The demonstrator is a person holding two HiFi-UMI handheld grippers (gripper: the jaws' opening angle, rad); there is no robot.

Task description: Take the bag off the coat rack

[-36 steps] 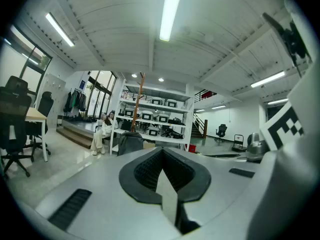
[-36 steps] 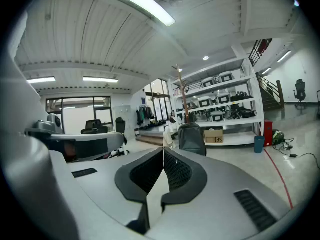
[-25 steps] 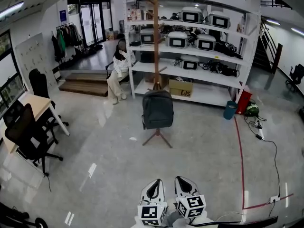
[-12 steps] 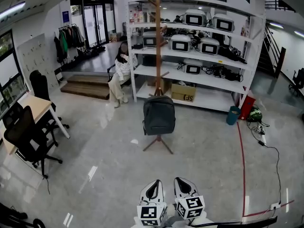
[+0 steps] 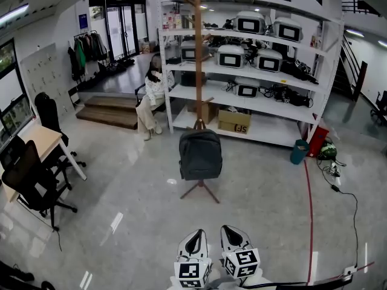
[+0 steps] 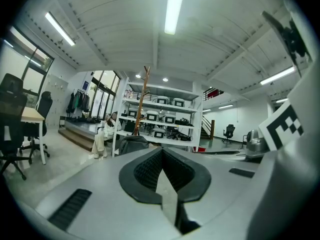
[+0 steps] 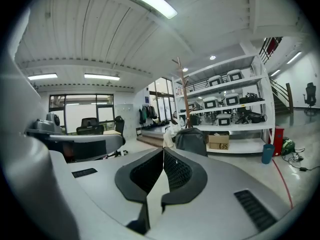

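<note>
The head view looks from above, forward and steeply down over the floor (image 5: 121, 198); the left claw (image 5: 195, 239) and the right claw (image 5: 234, 235) sit at its lower edge. Each gripper view rides close behind its own claw and looks almost level along it, so much ceiling (image 6: 125, 29) shows. All three views face the same far part: the backpack (image 5: 201, 154) on the coat rack (image 5: 198, 59), before the white shelving unit (image 5: 272, 77).

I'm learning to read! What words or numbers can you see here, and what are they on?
Cardboard box on the bottom shelf: two dark letters, too blurred to read.
Blue wall sign: too small to read.
No other text is readable.
</note>
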